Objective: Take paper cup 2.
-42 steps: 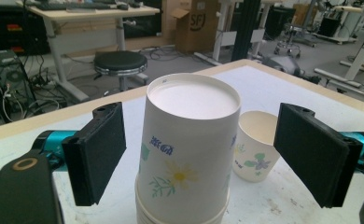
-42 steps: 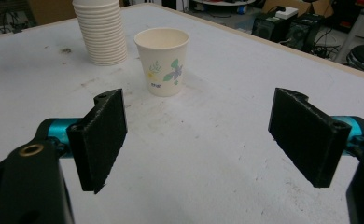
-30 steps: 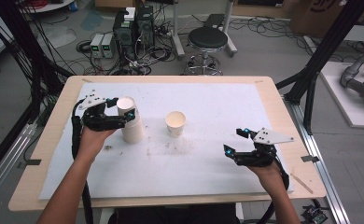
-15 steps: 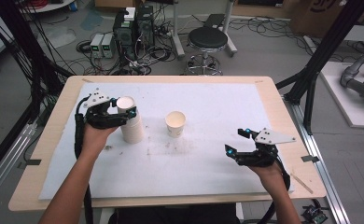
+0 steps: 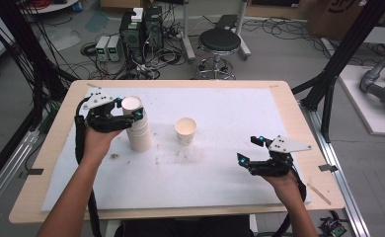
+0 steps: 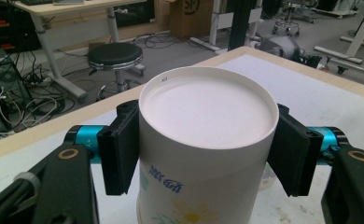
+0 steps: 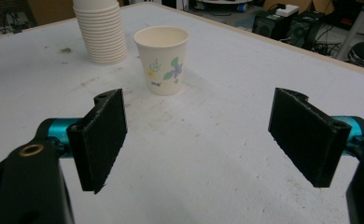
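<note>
A wooden table (image 5: 57, 163) carries a large white sheet (image 5: 230, 128) that covers most of its top. Beyond the far edge, on the floor, stand one round black stool (image 5: 219, 42) and a tangle of cables with boxes of electronics (image 5: 141, 27).

On the sheet are two paper items: one stack of cups (image 5: 137, 126) at the far left, upside down, and one single cup (image 5: 185, 131) standing upright near the middle, well apart from the stack. Nothing lies between them but a few small stains.

The left gripper (image 5: 124, 116) has just closed its jaws on the top cup of the stack; the left gripper view shows both pads pressed against that cup's sides (image 6: 208, 140). A second ago those jaws stood wide around it.

The right gripper (image 5: 253, 150) hovers at the near right, jaws spread wide with nothing between them, as before. From the right gripper view the single cup (image 7: 162, 58) stands ahead with the stack (image 7: 101, 30) behind it.
</note>
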`<state>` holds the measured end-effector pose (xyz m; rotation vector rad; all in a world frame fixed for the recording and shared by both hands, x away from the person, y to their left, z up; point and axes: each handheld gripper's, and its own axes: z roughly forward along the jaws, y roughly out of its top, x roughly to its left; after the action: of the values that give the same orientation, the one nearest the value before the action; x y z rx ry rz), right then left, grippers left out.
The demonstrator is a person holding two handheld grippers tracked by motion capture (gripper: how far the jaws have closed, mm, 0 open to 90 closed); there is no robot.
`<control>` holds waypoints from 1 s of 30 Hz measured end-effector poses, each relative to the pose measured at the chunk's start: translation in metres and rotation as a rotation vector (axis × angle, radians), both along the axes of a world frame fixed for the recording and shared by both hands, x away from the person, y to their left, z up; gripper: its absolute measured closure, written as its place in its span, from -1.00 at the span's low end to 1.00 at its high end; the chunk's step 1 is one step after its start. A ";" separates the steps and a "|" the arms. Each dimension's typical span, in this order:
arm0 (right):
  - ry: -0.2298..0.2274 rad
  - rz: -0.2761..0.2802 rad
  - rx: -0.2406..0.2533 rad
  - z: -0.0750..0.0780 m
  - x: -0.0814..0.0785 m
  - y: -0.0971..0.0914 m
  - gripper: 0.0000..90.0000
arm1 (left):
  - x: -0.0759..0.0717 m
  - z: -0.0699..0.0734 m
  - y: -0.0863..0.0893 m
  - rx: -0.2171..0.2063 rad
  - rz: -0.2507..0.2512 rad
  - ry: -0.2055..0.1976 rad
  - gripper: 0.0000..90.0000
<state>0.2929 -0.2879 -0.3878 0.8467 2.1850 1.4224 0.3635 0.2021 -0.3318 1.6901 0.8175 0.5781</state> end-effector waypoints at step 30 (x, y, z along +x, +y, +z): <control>-0.006 0.004 -0.002 0.001 -0.001 0.001 -0.56 | -0.031 0.040 0.006 -0.200 -0.107 -0.112 -0.24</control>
<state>0.2919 -0.2865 -0.3864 0.8373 2.1846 1.4220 0.3323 0.2083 -0.2913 1.4952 0.6766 0.4962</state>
